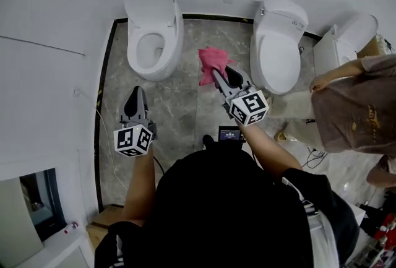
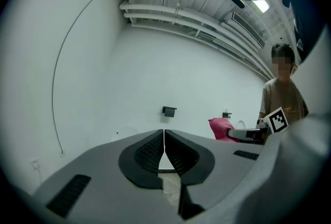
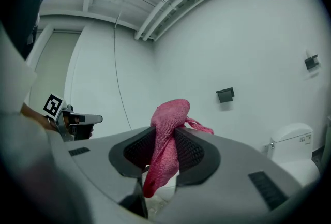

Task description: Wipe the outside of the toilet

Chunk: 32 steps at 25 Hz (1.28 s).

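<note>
A small black device with a lit screen (image 1: 230, 134) sits nearest the head camera, at the operator's chest; its readout is too small to read. Each gripper's cube carries black-and-white square marker codes, with no lettering that can be made out. The left gripper (image 1: 137, 93) (image 2: 164, 140) hangs over the grey marble-pattern floor (image 1: 185, 118), its black ribbed pads closed against each other with nothing between them. The right gripper (image 1: 221, 77) (image 3: 165, 137) has its pads clamped on a pink knitted cloth (image 1: 209, 61) (image 3: 166, 130), which bunches above the jaw tips and trails below them. In the head view the cloth lies between two toilets and apart from both: a white ceramic toilet with raised lid (image 1: 154, 31) to the left and a white ceramic toilet with closed lid (image 1: 278, 53) near it on the right. A person in a brown printed shirt (image 1: 352, 112) stands at the right; the print is illegible. A black wall-mounted holder (image 3: 225, 94) hangs on the far white wall.
</note>
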Each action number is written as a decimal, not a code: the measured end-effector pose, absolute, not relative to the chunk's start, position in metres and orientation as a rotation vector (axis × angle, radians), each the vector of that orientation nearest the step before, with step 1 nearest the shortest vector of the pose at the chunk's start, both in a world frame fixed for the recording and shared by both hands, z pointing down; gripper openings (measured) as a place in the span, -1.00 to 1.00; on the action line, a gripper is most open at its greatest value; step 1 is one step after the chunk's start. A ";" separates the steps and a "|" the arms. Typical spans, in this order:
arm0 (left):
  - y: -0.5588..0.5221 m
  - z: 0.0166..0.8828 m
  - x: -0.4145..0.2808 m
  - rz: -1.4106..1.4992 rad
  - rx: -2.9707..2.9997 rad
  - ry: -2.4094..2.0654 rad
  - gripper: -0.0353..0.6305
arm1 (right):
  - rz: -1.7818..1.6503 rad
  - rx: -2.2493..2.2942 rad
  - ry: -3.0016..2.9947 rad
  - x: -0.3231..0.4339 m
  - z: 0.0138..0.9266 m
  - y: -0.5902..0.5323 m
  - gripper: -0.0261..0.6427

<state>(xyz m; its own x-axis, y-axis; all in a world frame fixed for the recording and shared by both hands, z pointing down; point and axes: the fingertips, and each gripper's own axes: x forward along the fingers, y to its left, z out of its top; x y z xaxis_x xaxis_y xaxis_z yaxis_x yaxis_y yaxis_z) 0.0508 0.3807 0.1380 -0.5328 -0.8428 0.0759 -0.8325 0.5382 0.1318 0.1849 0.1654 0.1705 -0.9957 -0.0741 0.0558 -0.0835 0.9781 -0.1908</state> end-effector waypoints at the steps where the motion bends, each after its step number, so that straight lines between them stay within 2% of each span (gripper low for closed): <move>1: 0.375 0.138 0.046 -0.114 1.444 -2.637 -0.83 | 0.305 0.127 -3.075 0.180 0.172 0.159 -0.55; 9: 0.342 0.149 -0.007 -0.096 1.479 -2.589 -0.83 | 0.316 0.175 -3.059 0.129 0.183 0.128 -0.55; 25: 0.274 0.171 -0.184 -0.082 1.741 -2.370 -0.83 | 0.335 0.442 -2.979 -0.018 0.195 0.100 -0.55; 32: 0.226 0.192 -0.233 -0.031 1.853 -2.214 -0.83 | 0.369 0.597 -2.933 -0.050 0.206 0.084 -0.55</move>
